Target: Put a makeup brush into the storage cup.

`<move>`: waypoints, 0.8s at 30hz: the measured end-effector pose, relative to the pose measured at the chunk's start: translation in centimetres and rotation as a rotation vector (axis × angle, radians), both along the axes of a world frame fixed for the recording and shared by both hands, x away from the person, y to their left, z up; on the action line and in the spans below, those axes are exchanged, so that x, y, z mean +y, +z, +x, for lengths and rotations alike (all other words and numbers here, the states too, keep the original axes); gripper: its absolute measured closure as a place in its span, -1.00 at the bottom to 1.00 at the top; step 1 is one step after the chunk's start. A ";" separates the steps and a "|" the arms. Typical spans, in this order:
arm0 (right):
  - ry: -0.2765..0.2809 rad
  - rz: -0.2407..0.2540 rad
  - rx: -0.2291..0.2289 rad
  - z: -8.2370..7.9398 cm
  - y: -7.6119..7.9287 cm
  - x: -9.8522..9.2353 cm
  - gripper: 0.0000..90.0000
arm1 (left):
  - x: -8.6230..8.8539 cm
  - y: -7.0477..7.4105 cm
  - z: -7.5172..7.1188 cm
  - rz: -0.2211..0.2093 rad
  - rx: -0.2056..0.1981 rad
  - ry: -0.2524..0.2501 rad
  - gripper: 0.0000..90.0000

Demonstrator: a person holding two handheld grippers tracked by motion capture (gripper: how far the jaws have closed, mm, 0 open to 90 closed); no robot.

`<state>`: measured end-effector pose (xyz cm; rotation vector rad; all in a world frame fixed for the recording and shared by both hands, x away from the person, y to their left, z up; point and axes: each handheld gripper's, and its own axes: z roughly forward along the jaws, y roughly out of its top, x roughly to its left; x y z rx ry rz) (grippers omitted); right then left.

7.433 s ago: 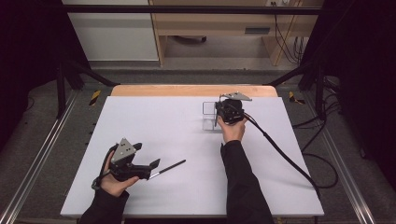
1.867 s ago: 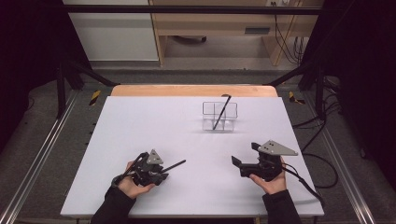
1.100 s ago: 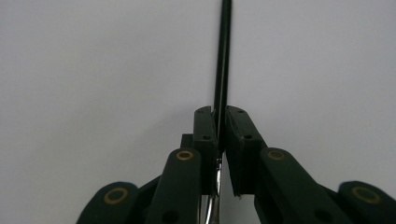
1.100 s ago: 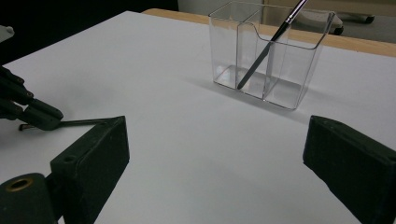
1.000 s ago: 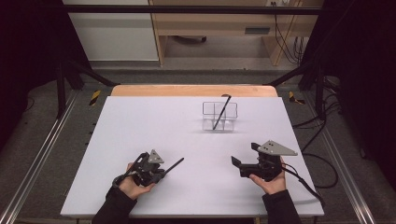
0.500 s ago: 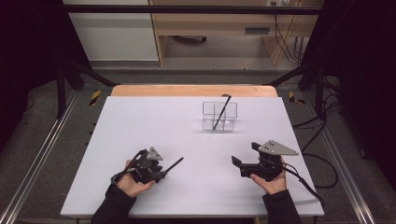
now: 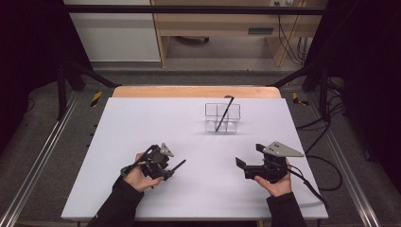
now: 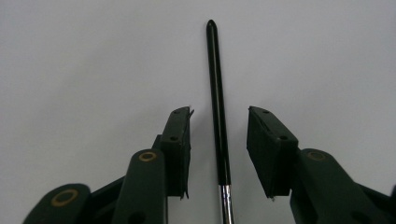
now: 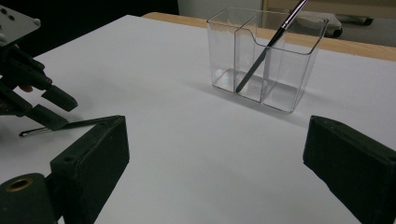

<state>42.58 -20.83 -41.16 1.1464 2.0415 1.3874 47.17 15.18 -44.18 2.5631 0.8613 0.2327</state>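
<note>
The left hand-held gripper (image 7: 171,166) has just been opening, and the black brush (image 8: 218,116) it was clamped on a second ago now lies between its parted jaws, clear of both pads. From the high view that brush (image 7: 178,165) pokes out to the right on the white worktop (image 7: 142,123), near the front edge. The left gripper view adds what the high view can't: gaps on both sides of the handle and a silver ferrule at the bottom. The right hand-held gripper (image 7: 243,166) sits where it was, jaws wide apart, nothing in them. Its own view brings up the clear divided holder (image 9: 266,60) with a second brush (image 9: 271,44) leaning inside.
</note>
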 end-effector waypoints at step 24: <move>0.004 0.005 0.003 -0.1 0.2 -0.2 -0.85 | -0.5 -0.8 0.1 0.046 0.066 0.000 0.72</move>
